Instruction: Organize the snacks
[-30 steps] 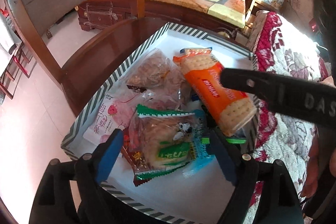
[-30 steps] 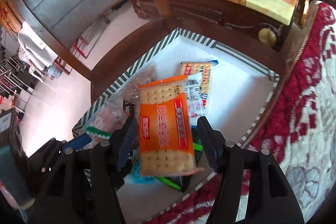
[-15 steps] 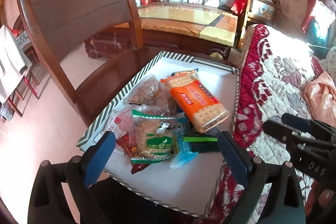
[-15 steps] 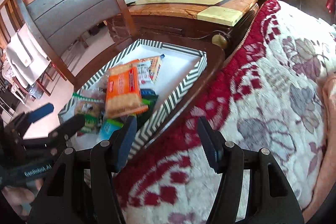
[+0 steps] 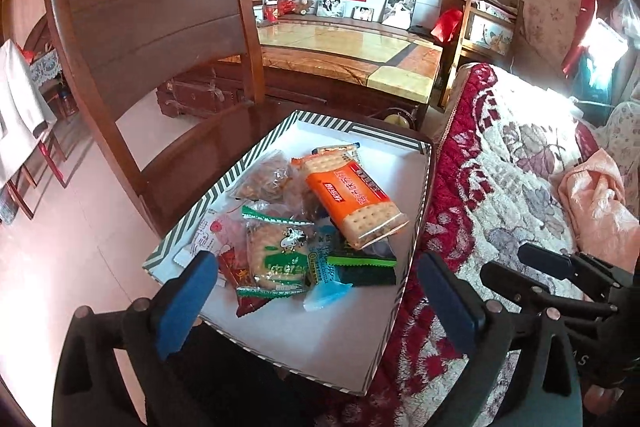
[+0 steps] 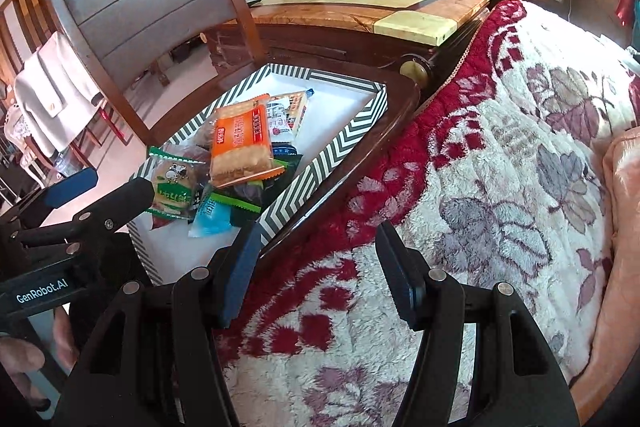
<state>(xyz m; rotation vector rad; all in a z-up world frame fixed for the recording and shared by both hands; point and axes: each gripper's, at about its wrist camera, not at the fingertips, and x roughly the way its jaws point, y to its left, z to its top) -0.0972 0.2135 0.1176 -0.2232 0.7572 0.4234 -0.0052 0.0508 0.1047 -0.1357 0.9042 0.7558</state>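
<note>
A striped-edged white box (image 5: 416,147) sits on a wooden chair seat and holds several snack packs. An orange cracker pack (image 5: 352,203) lies on top of the pile; it also shows in the right wrist view (image 6: 240,147). A green-and-white biscuit pack (image 5: 276,255) and a blue sachet (image 5: 326,297) lie nearer. My left gripper (image 5: 316,299) is open and empty, above the box's near end. My right gripper (image 6: 316,267) is open and empty, over the blanket to the right of the box (image 6: 320,163).
A red and cream floral blanket (image 6: 500,155) covers the bed at the right. The chair's wooden back (image 5: 152,19) rises at the left. A long marble-topped cabinet (image 5: 344,51) stands behind. A peach cloth (image 5: 600,203) lies on the bed.
My right gripper let go of the orange cracker pack, which now lies in the box, and drew back right over the blanket. My left gripper pulled back and up from the box.
</note>
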